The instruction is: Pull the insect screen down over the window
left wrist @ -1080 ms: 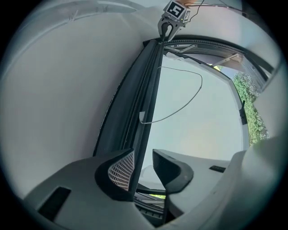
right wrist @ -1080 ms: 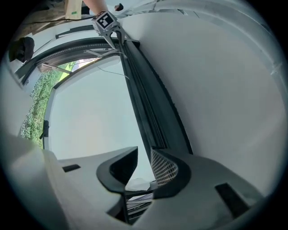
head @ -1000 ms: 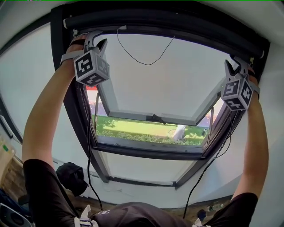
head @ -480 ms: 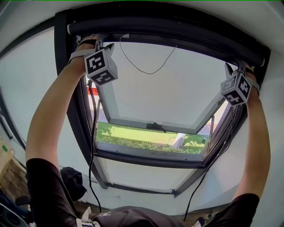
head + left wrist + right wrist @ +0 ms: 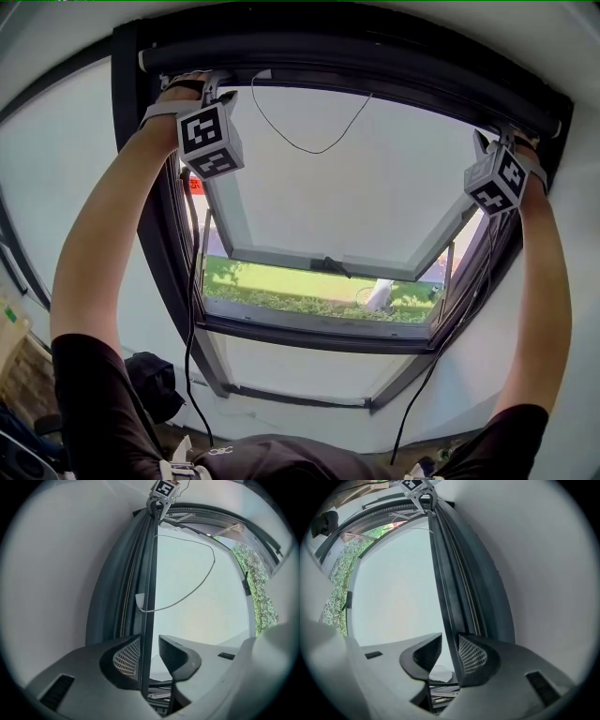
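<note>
Reaching overhead, the person has both tools at the top of the roof window point(image 5: 323, 202), higher than a second ago. The left hand-held gripper point(image 5: 217, 84) has climbed from below the dark housing point(image 5: 375, 56) to sit right against it, and the right hand-held gripper point(image 5: 495, 141) has crept up at the far corner. The insect screen is not yet out. It appears to be rolled inside that housing, with only its pull bar point(image 5: 149, 592) showing along the lower edge, so the glass is uncovered and the lawn point(image 5: 309, 286) shows beneath the tilted sash.

The left jaws have just been closing and the right jaws easing apart a little, yet neither pair is clenched. In each gripper view the bar runs between the jaws, lying against the meshed pad point(image 5: 127, 656) on one side with a sliver of daylight on the other. My judgement is that the grasp is being settled, and the downward pull can start only once both pairs close on the bar.

The head view gives the arms, the marker cubes and how evenly the two ends are taken, but not the gap at the jaws. The gripper views supply that, and each also catches the other tool at the bar's far end. The left gripper view shows best where the thin cord point(image 5: 201, 583) meets the bar.
</note>
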Action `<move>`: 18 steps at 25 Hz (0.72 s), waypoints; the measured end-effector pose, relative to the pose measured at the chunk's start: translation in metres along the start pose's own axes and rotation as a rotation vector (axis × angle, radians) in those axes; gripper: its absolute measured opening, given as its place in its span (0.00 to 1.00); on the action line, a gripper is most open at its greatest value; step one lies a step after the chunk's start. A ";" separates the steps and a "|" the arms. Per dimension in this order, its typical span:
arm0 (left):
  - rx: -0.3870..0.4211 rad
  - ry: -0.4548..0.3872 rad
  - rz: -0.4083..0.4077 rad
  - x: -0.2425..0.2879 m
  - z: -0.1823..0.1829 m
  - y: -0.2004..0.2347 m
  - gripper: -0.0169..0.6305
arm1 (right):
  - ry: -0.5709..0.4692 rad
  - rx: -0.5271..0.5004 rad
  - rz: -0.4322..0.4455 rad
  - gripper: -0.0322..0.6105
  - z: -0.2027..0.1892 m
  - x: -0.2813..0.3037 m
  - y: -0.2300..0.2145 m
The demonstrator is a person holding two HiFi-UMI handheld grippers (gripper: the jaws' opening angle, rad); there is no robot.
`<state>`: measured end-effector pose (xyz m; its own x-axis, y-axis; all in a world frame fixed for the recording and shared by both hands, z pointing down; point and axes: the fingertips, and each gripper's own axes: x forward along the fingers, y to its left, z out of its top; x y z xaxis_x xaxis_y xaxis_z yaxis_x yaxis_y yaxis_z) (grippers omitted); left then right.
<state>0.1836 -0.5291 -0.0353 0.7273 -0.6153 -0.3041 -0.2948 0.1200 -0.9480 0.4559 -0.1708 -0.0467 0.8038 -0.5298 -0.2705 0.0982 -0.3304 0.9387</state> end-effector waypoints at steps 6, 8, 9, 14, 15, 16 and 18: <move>0.005 0.011 -0.023 -0.002 0.000 -0.003 0.23 | 0.028 -0.039 0.015 0.23 -0.001 -0.002 0.004; 0.009 0.011 -0.027 -0.004 -0.001 -0.007 0.21 | 0.026 -0.033 0.021 0.22 -0.001 -0.003 0.008; 0.008 0.009 -0.028 -0.005 -0.001 -0.010 0.21 | 0.022 -0.032 0.024 0.21 -0.001 -0.004 0.011; 0.008 0.000 -0.046 -0.014 -0.001 -0.029 0.21 | 0.022 -0.052 0.050 0.19 -0.006 -0.010 0.030; -0.001 -0.007 -0.054 -0.017 0.001 -0.033 0.20 | 0.025 -0.054 0.058 0.20 -0.008 -0.011 0.034; -0.008 -0.012 -0.062 -0.020 0.002 -0.037 0.21 | 0.028 -0.055 0.064 0.20 -0.009 -0.013 0.038; -0.012 -0.010 -0.085 -0.022 -0.001 -0.048 0.22 | 0.031 -0.052 0.075 0.20 -0.011 -0.015 0.046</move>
<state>0.1811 -0.5221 0.0166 0.7562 -0.6151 -0.2232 -0.2388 0.0582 -0.9693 0.4551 -0.1694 0.0027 0.8278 -0.5268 -0.1929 0.0664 -0.2495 0.9661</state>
